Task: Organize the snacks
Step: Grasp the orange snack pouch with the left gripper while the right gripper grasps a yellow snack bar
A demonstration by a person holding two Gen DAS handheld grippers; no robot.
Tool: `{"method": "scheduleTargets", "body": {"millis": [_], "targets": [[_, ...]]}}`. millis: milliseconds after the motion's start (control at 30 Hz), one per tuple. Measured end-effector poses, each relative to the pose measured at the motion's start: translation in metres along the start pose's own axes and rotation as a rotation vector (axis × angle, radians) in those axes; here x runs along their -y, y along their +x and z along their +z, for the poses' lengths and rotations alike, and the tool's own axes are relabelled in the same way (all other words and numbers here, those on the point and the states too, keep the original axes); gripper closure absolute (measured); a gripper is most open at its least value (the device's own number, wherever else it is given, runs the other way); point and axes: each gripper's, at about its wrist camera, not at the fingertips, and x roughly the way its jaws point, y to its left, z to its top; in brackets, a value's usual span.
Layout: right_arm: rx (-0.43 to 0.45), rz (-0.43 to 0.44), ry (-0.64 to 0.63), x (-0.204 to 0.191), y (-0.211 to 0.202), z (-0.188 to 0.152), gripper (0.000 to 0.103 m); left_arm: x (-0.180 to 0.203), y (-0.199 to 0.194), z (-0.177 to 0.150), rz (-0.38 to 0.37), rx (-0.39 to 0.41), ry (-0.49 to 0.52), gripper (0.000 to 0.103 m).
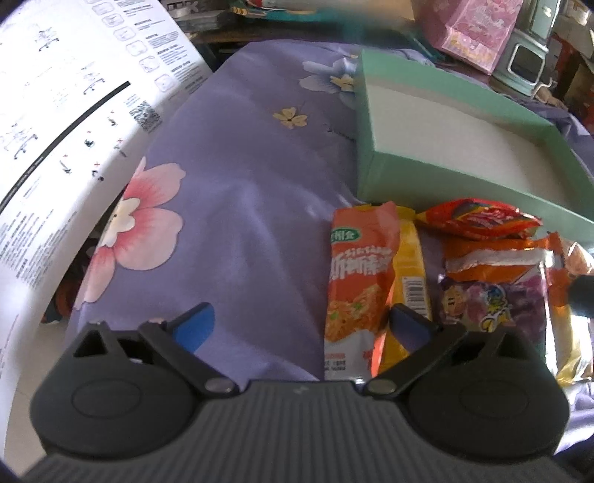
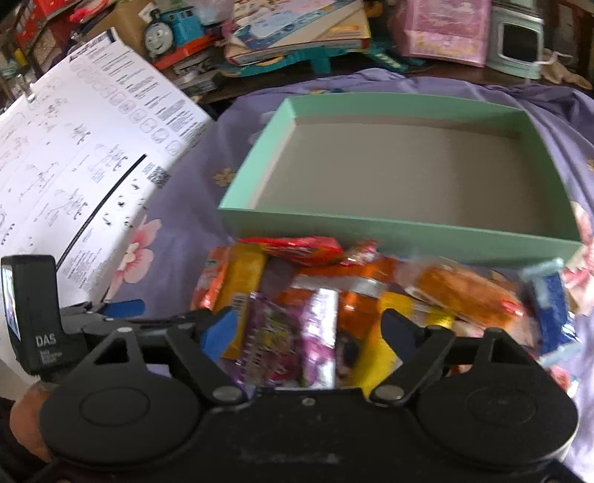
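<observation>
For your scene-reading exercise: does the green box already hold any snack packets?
No: the green box shows only its bare floor, and the snack packets lie outside its near wall.

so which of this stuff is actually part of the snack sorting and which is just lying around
Part of the job:
- green box, nothing in it
- pile of snack packets in front of it
- orange noodle packet
- purple packet

Just lying about:
- white instruction sheet
- toy train
- pink box
- stacked books

Both wrist cameras look steeply down along their tools, close over the snack pile; both views share the green box.
</observation>
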Motion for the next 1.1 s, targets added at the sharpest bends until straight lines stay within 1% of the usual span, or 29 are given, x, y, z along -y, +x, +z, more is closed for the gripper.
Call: {"method": "scheduleTargets", "body": {"millis": [33, 100, 133, 167, 200, 233, 333, 367, 433, 467, 533, 567, 800, 867, 933, 967, 1000, 1033, 1067, 1100], "targets": [[-0.007, 0.009, -0.009, -0.004, 0.004, 0.001, 0.024, 0.002, 0.001, 0.001, -0.014, -0.003, 0.008, 0.008], [-0.019, 0.016, -0.024, -0.012, 0.012, 0.005, 0.030, 0.009, 0.006, 0.003, -0.045, -0.009, 0.037, 0.025], [-0.025, 0.017, -0.030, -0.016, 0.016, 0.006, 0.032, 0.011, 0.008, 0.003, -0.061, -0.005, 0.047, 0.030], [-0.030, 0.019, -0.035, -0.018, 0.018, 0.007, 0.037, 0.012, 0.009, 0.003, -0.083, -0.002, 0.049, 0.048], [-0.032, 0.021, -0.041, -0.020, 0.019, 0.009, 0.042, 0.010, 0.009, 0.004, -0.113, 0.003, 0.039, 0.069], [-0.034, 0.020, -0.047, -0.022, 0.021, 0.011, 0.044, 0.007, 0.006, 0.006, -0.110, 0.013, 0.029, 0.068], [-0.041, 0.024, -0.054, -0.027, 0.027, 0.017, 0.045, -0.004, 0.000, 0.007, 0.003, 0.054, 0.038, 0.069], [-0.046, 0.027, -0.057, -0.029, 0.030, 0.019, 0.044, -0.012, 0.001, 0.007, 0.009, 0.046, 0.024, 0.068], [-0.066, 0.034, -0.069, -0.037, 0.042, 0.021, 0.045, -0.029, 0.005, 0.007, -0.003, 0.008, -0.020, 0.068], [-0.077, 0.038, -0.075, -0.041, 0.049, 0.021, 0.045, -0.034, 0.006, 0.005, -0.004, 0.002, -0.031, 0.067], [-0.104, 0.048, -0.090, -0.050, 0.063, 0.022, 0.045, -0.038, 0.005, 0.002, -0.010, 0.002, -0.040, 0.065], [-0.114, 0.047, -0.098, -0.055, 0.070, 0.022, 0.045, -0.041, 0.007, 0.002, -0.014, 0.001, -0.046, 0.062], [-0.175, 0.030, -0.136, -0.075, 0.105, 0.020, 0.045, -0.053, 0.011, 0.000, -0.025, 0.013, -0.066, 0.055], [-0.186, 0.018, -0.139, -0.077, 0.114, 0.017, 0.044, -0.056, 0.010, -0.001, -0.015, 0.019, -0.070, 0.055], [-0.161, 0.004, -0.168, -0.080, 0.116, 0.013, 0.045, -0.059, 0.012, 0.000, -0.009, 0.021, -0.074, 0.055], [-0.153, -0.006, -0.196, -0.083, 0.116, 0.012, 0.048, -0.059, 0.012, 0.001, -0.002, 0.022, -0.072, 0.054], [-0.141, -0.019, -0.218, -0.086, 0.116, 0.010, 0.055, -0.058, 0.013, 0.002, -0.002, 0.023, -0.069, 0.051], [-0.134, -0.019, -0.228, -0.086, 0.115, 0.010, 0.056, -0.057, 0.014, 0.003, 0.001, 0.024, -0.062, 0.051], [-0.134, -0.011, -0.217, -0.084, 0.113, 0.011, 0.061, -0.055, 0.015, 0.004, 0.006, 0.026, -0.051, 0.050], [-0.138, 0.003, -0.198, -0.080, 0.111, 0.012, 0.064, -0.052, 0.015, 0.004, 0.015, 0.029, -0.034, 0.053]]}}
